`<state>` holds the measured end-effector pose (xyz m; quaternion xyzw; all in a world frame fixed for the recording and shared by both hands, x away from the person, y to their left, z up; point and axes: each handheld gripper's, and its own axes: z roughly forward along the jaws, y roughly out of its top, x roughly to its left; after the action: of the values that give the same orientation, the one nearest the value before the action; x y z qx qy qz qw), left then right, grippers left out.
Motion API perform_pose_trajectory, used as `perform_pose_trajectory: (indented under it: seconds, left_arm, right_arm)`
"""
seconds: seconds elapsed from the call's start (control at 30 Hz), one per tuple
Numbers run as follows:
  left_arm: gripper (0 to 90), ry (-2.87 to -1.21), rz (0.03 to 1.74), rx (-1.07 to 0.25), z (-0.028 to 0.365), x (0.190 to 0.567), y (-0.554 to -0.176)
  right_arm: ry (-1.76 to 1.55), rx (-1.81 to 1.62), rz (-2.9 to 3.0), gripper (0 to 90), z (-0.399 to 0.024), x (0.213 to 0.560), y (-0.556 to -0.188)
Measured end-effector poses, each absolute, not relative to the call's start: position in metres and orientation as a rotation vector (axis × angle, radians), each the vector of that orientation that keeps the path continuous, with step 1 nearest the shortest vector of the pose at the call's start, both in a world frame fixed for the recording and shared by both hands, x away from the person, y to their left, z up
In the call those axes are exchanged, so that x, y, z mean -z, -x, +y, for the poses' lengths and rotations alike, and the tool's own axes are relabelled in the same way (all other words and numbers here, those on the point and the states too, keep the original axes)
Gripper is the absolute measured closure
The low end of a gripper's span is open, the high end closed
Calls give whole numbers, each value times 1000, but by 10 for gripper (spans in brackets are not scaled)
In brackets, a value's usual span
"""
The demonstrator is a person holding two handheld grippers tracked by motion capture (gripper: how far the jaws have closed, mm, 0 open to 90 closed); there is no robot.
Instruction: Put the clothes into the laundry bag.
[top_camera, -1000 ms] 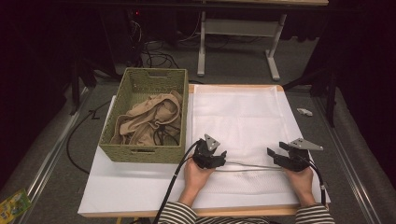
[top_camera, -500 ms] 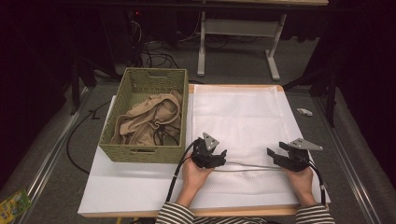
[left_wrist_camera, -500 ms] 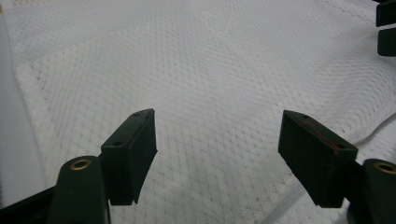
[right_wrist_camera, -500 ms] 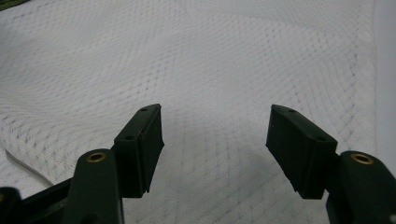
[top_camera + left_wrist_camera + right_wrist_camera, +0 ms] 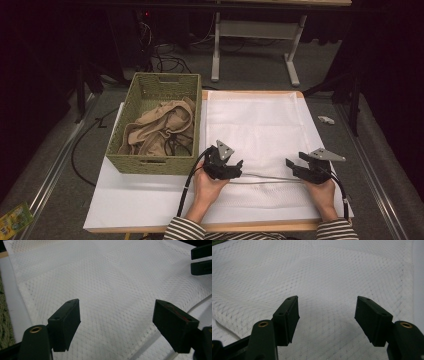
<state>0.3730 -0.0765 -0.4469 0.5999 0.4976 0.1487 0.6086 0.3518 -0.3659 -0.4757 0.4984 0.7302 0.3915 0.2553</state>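
Both claws open over the folded mesh cloth

The white mesh cloth [image 5: 260, 135] lies flat on the desk [image 5: 130, 200], its folded near edge running three to nine o'clock between the left claw [image 5: 239, 169], whose jaws have just been opening with nothing between them, and the right claw [image 5: 291, 167], also gaping and empty; the cloth stretches toward twelve o'clock from both, equally near.

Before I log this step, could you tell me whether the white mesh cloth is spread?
Spread: the white mesh cloth lies flat on the table, near edge folded over.

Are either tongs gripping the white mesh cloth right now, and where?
Neither. Left tongs and right tongs both stand open above the cloth, nothing between them; the left jaws have just been opening.
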Motion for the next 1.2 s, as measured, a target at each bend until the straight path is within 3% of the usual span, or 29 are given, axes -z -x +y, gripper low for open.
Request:
perform_pose_trajectory:
  seconds: [1.2]
  left_arm:
    - [220,-1289,1171,-334,-38,380,-377]
  right_arm:
    - [-1338,-1054,1986,360,-365,476,-352]
